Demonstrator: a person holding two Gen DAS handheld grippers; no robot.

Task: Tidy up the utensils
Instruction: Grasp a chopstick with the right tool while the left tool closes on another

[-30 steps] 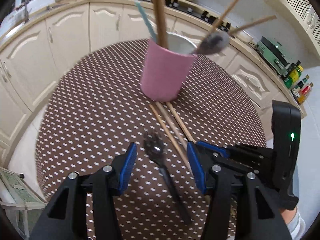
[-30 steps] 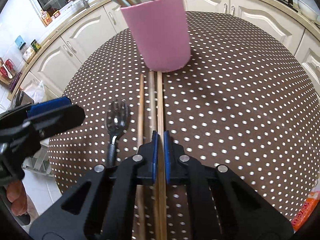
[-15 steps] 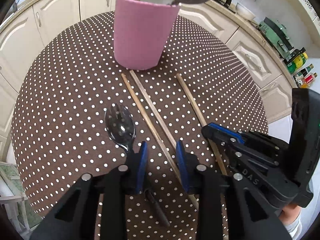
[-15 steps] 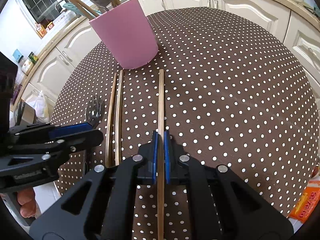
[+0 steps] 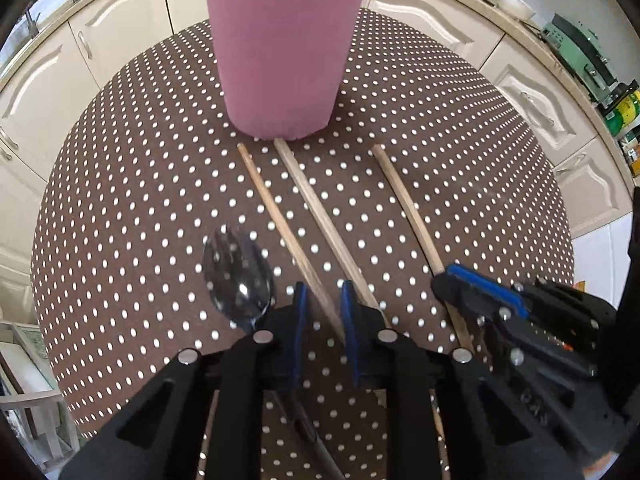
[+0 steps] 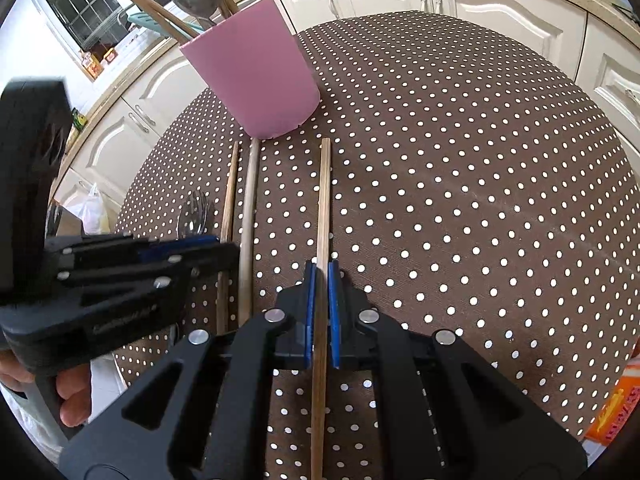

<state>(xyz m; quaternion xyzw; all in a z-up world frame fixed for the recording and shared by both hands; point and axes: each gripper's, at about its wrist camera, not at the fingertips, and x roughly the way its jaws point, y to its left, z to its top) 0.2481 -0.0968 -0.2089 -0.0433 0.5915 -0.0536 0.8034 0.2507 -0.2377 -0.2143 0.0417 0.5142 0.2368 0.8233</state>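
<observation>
Below the pink cup (image 5: 282, 52), the left gripper (image 5: 322, 312) is closing around two chopsticks (image 5: 304, 236), so one may slip out, while the right gripper (image 6: 321, 312) pinches a third chopstick (image 6: 323, 200).

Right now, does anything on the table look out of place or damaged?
Nothing looks damaged or spilled. Three chopsticks and a spork lie loose on the dotted tablecloth beside the upright pink cup already holding other utensils.
</observation>
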